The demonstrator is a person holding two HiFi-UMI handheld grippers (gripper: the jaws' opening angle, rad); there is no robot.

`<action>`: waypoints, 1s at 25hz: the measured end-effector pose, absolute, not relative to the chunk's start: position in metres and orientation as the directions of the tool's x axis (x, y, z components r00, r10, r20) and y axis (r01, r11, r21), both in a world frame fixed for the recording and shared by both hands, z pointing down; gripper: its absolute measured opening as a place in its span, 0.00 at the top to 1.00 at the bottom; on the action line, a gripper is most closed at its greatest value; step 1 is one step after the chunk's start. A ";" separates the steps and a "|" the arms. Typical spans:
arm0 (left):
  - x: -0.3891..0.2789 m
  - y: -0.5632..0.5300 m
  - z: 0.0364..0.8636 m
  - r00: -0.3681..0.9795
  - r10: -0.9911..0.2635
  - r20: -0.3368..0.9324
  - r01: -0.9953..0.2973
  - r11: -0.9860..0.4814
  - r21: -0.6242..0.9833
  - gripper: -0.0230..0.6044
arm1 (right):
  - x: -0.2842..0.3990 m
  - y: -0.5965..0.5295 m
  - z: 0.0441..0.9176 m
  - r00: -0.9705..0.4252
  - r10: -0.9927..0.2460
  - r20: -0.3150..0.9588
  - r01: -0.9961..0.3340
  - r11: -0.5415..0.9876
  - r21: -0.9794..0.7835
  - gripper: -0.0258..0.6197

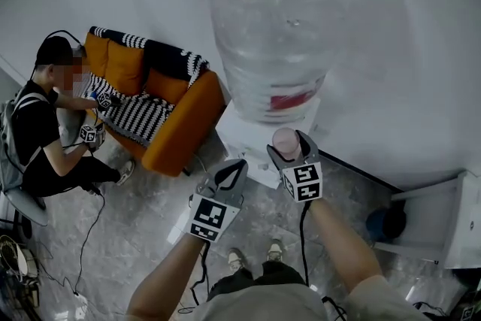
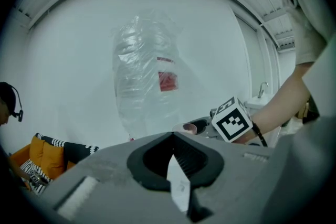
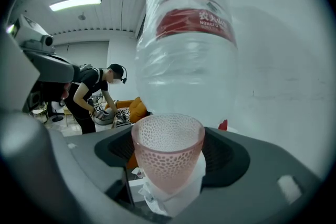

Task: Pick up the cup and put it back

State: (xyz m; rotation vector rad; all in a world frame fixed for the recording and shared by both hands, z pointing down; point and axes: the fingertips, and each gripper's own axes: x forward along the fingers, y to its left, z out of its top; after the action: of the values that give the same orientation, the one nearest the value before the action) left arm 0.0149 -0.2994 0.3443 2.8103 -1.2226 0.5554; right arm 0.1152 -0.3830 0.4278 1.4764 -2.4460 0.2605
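Right claw is pinching the pink cup: keep it upright, setting it down gently. Left claw is idling, pressed together.

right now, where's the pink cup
Head view, centre-right: the pink cup is held between the jaws of the right gripper, just in front of the big water bottle.

Head camera looks down; gripper cameras face water bottle

Red label on water jug: Chinese chars + "NONGFU", rest unclear.
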 end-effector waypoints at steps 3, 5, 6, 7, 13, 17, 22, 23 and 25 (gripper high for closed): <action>0.016 -0.297 0.345 0.630 -0.699 0.339 -0.711 -0.694 -0.112 0.96 | 0.116 -0.385 0.431 -0.448 -0.828 0.337 -0.885 0.463 -0.039 0.35; 0.016 -0.296 0.346 0.629 -0.698 0.343 -0.712 -0.694 -0.107 0.96 | 0.115 -0.384 0.436 -0.451 -0.815 0.364 -0.883 0.468 -0.046 0.33; 0.015 -0.295 0.346 0.628 -0.698 0.345 -0.713 -0.693 -0.104 0.96 | 0.114 -0.383 0.437 -0.451 -0.810 0.374 -0.882 0.470 -0.044 0.31; 0.014 -0.294 0.346 0.627 -0.697 0.347 -0.714 -0.693 -0.101 0.96 | 0.114 -0.382 0.437 -0.449 -0.809 0.380 -0.882 0.470 -0.041 0.30; 0.012 -0.290 0.338 0.629 -0.699 0.340 -0.714 -0.692 -0.103 0.96 | 0.118 -0.378 0.421 -0.408 -0.828 0.385 -0.896 0.444 0.005 0.27; 0.008 -0.288 0.319 0.632 -0.708 0.315 -0.717 -0.689 -0.108 0.96 | 0.123 -0.370 0.387 -0.411 -0.838 0.360 -0.899 0.437 -0.009 0.27; 0.001 -0.286 0.285 0.636 -0.722 0.272 -0.704 -0.687 -0.177 0.96 | 0.129 -0.354 0.332 -0.396 -0.867 0.302 -0.908 0.419 0.015 0.45; 0.000 -0.284 0.278 0.638 -0.724 0.262 -0.702 -0.686 -0.189 0.96 | 0.130 -0.348 0.321 -0.395 -0.873 0.287 -0.910 0.415 0.012 0.50; -0.005 -0.279 0.263 0.641 -0.730 0.238 -0.704 -0.683 -0.196 0.96 | 0.129 -0.334 0.296 -0.398 -0.882 0.252 -0.910 0.414 0.012 0.57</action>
State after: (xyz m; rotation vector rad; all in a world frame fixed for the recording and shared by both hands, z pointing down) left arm -0.0048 -0.2786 0.2629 2.9220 -1.2793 0.4849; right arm 0.1293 -0.3345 0.2961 1.5795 -2.4501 0.1879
